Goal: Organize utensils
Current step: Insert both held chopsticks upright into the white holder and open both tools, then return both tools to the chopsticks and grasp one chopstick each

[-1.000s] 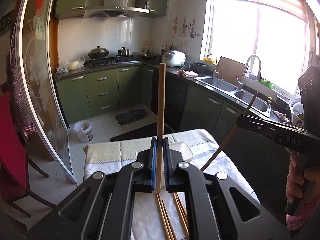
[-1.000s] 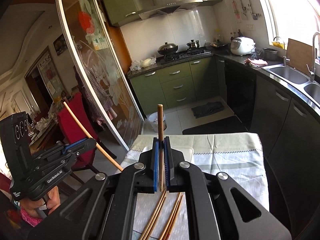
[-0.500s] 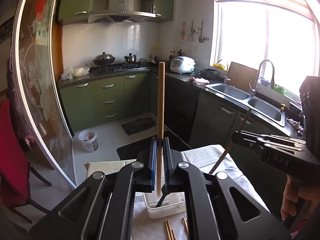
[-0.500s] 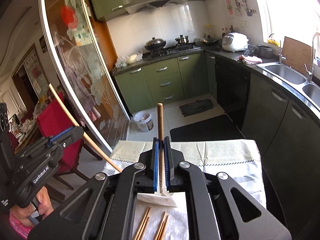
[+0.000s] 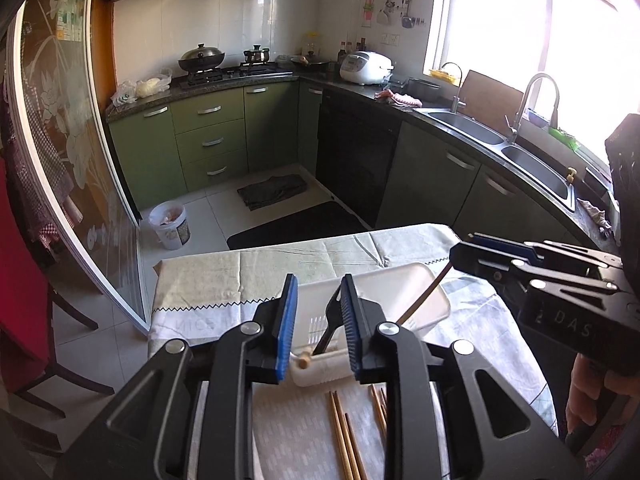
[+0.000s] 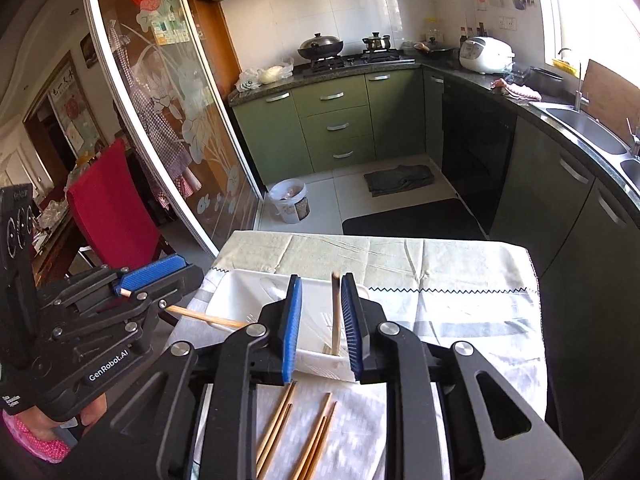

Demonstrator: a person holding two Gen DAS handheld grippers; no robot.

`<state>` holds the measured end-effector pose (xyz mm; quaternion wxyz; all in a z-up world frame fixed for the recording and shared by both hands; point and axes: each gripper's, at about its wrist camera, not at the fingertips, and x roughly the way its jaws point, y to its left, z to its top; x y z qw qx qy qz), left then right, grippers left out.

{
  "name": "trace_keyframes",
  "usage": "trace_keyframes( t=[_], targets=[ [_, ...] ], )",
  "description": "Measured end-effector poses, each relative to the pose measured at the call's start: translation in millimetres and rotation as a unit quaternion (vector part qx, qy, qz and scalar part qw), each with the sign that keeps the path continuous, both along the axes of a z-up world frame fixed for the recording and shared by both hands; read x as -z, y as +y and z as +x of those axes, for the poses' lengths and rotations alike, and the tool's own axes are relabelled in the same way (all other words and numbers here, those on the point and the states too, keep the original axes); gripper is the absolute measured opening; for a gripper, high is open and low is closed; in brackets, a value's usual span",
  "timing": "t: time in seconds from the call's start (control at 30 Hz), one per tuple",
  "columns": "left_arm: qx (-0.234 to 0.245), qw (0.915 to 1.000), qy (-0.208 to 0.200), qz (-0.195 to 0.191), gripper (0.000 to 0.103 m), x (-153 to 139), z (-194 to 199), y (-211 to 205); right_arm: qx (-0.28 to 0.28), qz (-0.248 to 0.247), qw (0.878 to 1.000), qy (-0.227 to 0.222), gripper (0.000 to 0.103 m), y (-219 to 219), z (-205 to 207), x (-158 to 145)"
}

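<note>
A white plastic tray sits on the clothed table. My left gripper hangs over its near end, jaws opening. A wooden chopstick lies loose between them, slanting down into the tray, and neither pad presses on it. In the right wrist view my right gripper is over the same tray, jaws also opening. Its chopstick stands in the tray and leans on the right pad only. Each gripper shows in the other's view: right gripper, left gripper.
Several loose chopsticks lie on the cloth just in front of the tray. The table's far edge drops to the kitchen floor. A red chair and a glass sliding door stand left; green cabinets and a sink lie beyond.
Both grippers came down and forward over the tray. Their jaws, shut on upright chopsticks before, have parted, and both chopsticks have slid down into the tray.
</note>
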<state>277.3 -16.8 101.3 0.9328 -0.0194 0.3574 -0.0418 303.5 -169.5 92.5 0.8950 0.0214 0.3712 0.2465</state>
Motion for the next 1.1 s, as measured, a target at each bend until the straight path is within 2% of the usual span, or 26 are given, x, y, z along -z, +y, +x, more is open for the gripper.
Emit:
trace_keyframes(
  t=[0.07, 0.13, 0.2, 0.27, 0.4, 0.53, 0.6, 0.77, 1.1],
  targets=[
    [0.007, 1.0000, 0.005, 0.001, 0.028, -1, -15, -2, -0.001, 0.010, 1.000, -0.013, 0.026, -11, -14, -11],
    [0.018, 0.9996, 0.023, -0.003, 0.030, 5, -29, -6, 0.000, 0.019, 0.999, -0.027, 0.026, -23, -30, -19],
    [0.032, 0.9979, 0.055, -0.007, 0.030, 18, -40, -11, 0.001, 0.026, 0.999, -0.035, 0.033, -36, -47, -23],
    [0.042, 0.9944, 0.097, -0.006, 0.030, 40, -47, -15, 0.003, 0.027, 0.999, -0.031, 0.036, -48, -61, -20],
    [0.049, 0.9812, 0.187, 0.002, 0.030, 100, -49, -23, 0.007, 0.017, 1.000, -0.003, 0.036, -69, -82, 7],
    [0.036, 0.9664, 0.254, 0.005, 0.028, 150, -40, -22, 0.015, 0.014, 0.999, 0.039, 0.036, -89, -90, 43],
    [0.028, 0.9638, 0.265, 0.009, 0.026, 163, -38, -23, 0.021, 0.015, 0.998, 0.059, 0.036, -99, -92, 61],
    [0.017, 0.9630, 0.268, 0.026, 0.026, 175, -32, -25, 0.038, 0.021, 0.995, 0.095, 0.036, -119, -92, 92],
    [0.015, 0.9559, 0.292, 0.032, 0.022, 192, -24, -37, 0.035, 0.021, 0.993, 0.115, 0.036, -118, -86, 108]
  ],
)
